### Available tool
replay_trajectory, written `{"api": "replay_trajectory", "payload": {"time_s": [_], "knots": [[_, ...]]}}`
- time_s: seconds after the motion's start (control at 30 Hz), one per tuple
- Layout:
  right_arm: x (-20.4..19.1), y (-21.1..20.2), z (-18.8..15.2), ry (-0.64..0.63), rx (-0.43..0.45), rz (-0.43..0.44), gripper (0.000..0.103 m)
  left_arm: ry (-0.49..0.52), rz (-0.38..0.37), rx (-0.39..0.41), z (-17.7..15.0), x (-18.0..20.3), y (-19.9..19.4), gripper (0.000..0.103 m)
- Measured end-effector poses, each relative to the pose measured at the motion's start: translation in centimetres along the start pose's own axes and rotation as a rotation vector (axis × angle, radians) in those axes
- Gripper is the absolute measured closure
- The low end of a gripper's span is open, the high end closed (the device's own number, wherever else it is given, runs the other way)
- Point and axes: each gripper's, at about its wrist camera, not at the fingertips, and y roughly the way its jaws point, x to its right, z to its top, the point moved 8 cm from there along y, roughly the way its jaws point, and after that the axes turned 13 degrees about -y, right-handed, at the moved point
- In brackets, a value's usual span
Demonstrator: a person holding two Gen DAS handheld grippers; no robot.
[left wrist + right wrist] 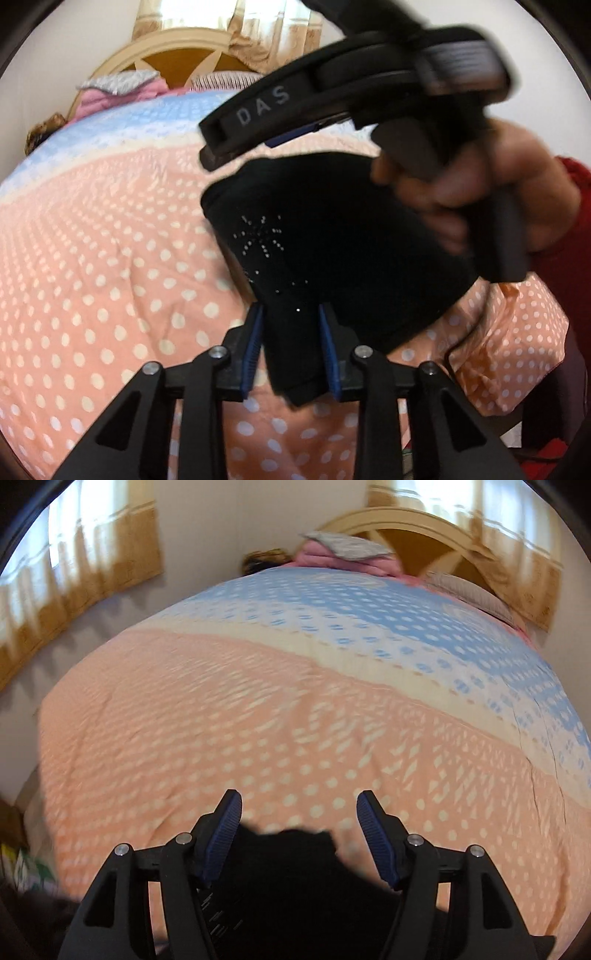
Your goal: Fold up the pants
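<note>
Black pants [332, 251] with a small studded pattern lie folded into a compact bundle on the peach polka-dot bedspread [110, 266]. My left gripper [291, 314] has its blue pads on either side of the bundle's near corner, closed on the cloth. My right gripper is seen in the left wrist view as a black body [369, 96] held by a hand above the far side of the pants. In the right wrist view my right gripper [299, 805] is open and empty, with the black pants [295, 867] just below and behind its fingertips.
The bedspread [258, 720] turns blue and white toward the headboard [406, 528]. Pink and grey pillows [343, 550] lie at the head of the bed. Curtains [74, 554] hang on the left wall. The bed's edge is at the right in the left wrist view [524, 354].
</note>
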Motion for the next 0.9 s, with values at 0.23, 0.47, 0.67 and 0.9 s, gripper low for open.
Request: {"api": "replay_trajectory", "payload": {"time_s": [0.23, 0.47, 0.67, 0.9], "knots": [[-1.4, 5.4, -2.5, -0.131, -0.255, -0.092, 0.024, 0.085, 0.038, 0.006, -1.1, 2.1, 0.4, 0.068], [5.5, -0.1, -1.2, 0.191, -0.001, -0.173, 0.016, 0.055, -0.007, -0.003, -1.0, 0.8, -1.2, 0.057], [9.9, -10.6, -9.1, 0.443, 0.196, -0.196, 0.016, -0.014, 0.021, 0.065, 2.7, -2.1, -2.9, 0.034], [15.4, -18.1, -25.0, 0.790, 0.228, -0.384, 0.016, 0.031, 0.063, 0.153, 8.9, -0.6, -1.1, 0.028]]}}
